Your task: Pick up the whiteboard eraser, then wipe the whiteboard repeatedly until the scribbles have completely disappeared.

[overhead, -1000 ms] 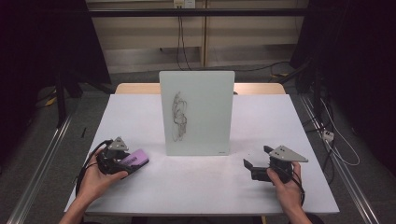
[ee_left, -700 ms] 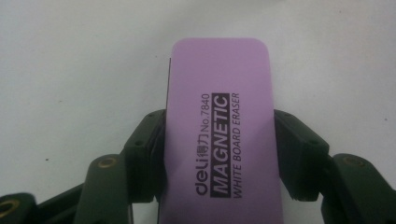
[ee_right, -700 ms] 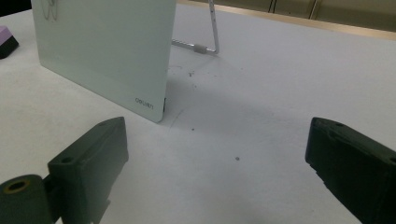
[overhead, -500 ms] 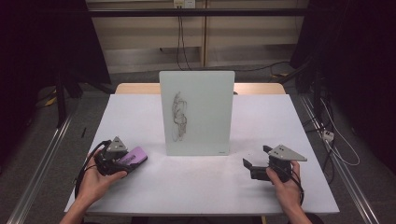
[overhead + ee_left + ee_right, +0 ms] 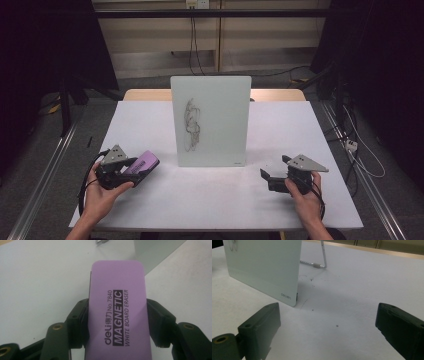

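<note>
A small whiteboard stands upright near the middle of the white worktop, a dark scribble marking its left half. In the right gripper view, a thin metal stand props it from behind. Cables trail over the grey floor at the right.

The whiteboard eraser is lilac purple, printed with black lettering and a black band carrying white letters. The standing whiteboard is pale greenish white, marked with a dark grey scribble on its left half. The table is plain white with tiny dark specks. Both grippers' jaws are matt black; their three-cornered top plates are grey.
</note>
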{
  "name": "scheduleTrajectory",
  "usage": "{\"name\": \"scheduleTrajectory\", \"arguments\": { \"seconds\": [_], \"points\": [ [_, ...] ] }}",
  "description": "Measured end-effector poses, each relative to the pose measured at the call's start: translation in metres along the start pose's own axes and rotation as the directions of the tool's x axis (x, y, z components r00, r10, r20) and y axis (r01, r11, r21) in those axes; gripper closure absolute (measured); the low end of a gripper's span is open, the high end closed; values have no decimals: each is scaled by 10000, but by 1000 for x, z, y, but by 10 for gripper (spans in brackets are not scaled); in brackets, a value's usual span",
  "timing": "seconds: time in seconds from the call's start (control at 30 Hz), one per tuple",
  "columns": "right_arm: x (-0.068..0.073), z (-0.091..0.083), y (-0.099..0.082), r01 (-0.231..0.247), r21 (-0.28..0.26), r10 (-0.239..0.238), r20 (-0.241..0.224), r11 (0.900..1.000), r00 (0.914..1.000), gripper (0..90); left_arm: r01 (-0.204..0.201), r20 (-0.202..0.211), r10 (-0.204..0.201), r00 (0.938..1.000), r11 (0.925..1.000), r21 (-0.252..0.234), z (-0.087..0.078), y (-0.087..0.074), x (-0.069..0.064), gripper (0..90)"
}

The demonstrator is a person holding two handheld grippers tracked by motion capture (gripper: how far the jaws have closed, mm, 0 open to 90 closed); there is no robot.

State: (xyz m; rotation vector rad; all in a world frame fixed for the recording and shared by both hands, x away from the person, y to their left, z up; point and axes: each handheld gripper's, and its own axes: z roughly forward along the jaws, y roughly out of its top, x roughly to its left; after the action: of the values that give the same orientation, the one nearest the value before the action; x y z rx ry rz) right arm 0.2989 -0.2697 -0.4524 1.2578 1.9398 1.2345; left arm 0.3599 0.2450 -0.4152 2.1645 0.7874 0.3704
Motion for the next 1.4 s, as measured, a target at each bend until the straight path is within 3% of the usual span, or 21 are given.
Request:
{"name": "scheduleTrajectory", "arguments": {
  "seconds": [0.13,0.43,0.6,0.63,0.67,0.8,0.9,0.93,1.23,1.4],
  "points": [
    [-1,-2,-1,14,-22,-14,-1,10000,10000,62,-188,-1,188,9998,9998,-62,0,1,-3,410],
    [-2,0,-1,-134,-3,134,60,9999,9999,62,12,275,-1,9996,9992,-399,2,2,-3,409],
    [-1,3,0,-75,55,75,13,10000,10000,62,-164,423,185,9989,9986,-503,3,3,-9,410],
    [-1,3,0,-77,48,77,-1,10000,10000,62,-357,326,375,9988,9979,-546,2,4,-10,410],
    [-1,2,0,-80,32,80,2,10000,10000,62,-263,301,283,9991,9977,-632,1,5,-12,410],
    [0,-1,-2,17,-7,-17,-18,10000,10000,55,-447,375,478,9982,9958,-796,-2,11,-15,410],
    [0,-5,-3,23,-77,-23,-43,10000,10000,54,-409,661,484,9966,9930,-1109,-2,17,-18,409],
    [0,-6,-3,-11,-95,11,-55,10000,10000,54,-564,611,635,9961,9922,-1115,-2,20,-19,409],
    [1,-3,-2,39,-56,-39,-119,10000,9999,55,-497,782,615,9950,9882,-1451,-2,41,-25,409],
    [2,-3,-2,53,-59,-54,-128,10000,9999,55,-803,829,942,9921,9843,-1572,-5,58,-30,409]
  ]
}}
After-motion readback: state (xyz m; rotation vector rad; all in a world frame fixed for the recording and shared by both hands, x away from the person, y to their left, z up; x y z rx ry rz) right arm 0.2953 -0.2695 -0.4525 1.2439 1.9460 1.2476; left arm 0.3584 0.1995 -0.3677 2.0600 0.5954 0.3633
